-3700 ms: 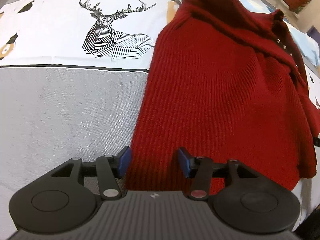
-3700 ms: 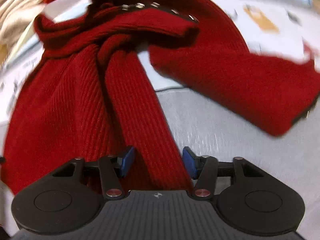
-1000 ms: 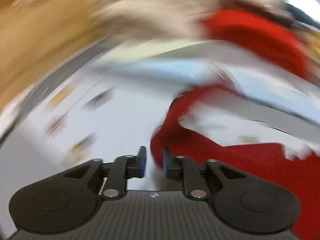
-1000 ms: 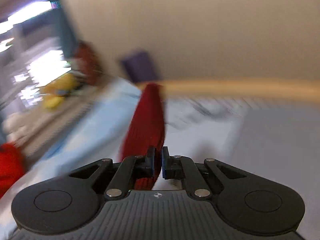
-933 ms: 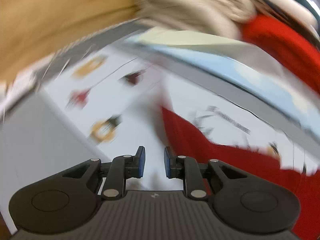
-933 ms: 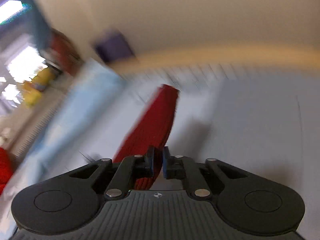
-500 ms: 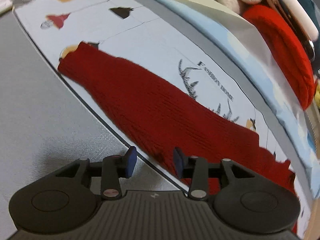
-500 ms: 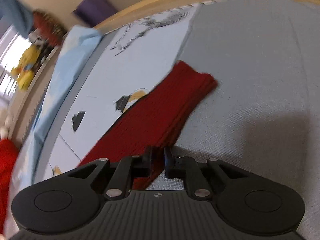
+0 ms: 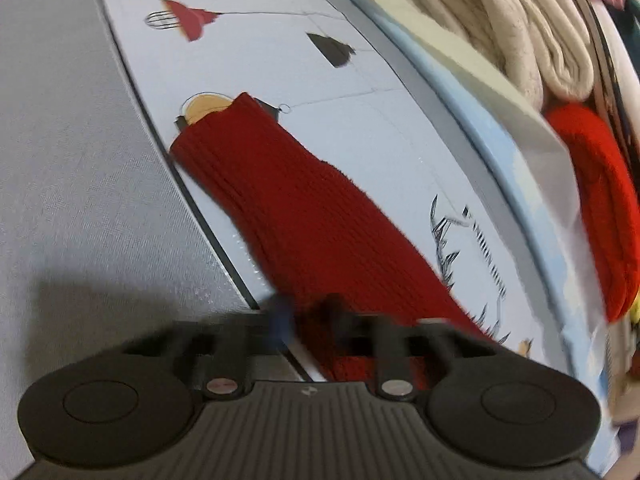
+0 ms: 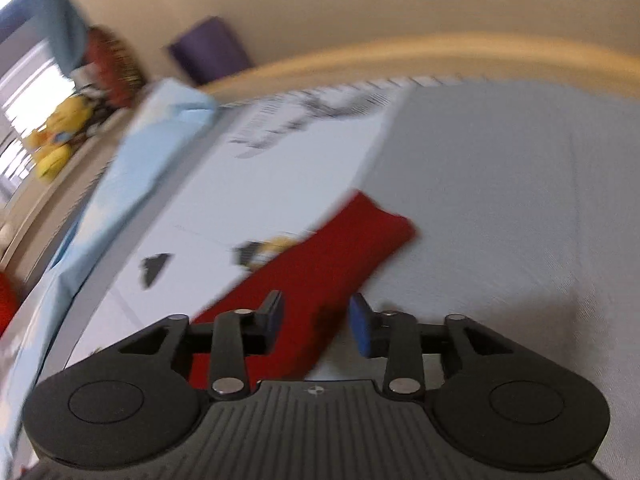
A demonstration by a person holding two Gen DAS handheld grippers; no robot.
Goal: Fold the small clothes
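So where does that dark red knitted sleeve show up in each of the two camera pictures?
Left wrist: the red sleeve runs diagonally from upper left down to the left gripper.
Right wrist: it lies centre, between the fingers of the right gripper.
Shared landmark: the deer print.

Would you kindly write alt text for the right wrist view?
A dark red knitted garment lies stretched diagonally across a grey and white printed bedspread, its near end between the open fingers of the right claw. Yellow soft toys sit blurred at far left.
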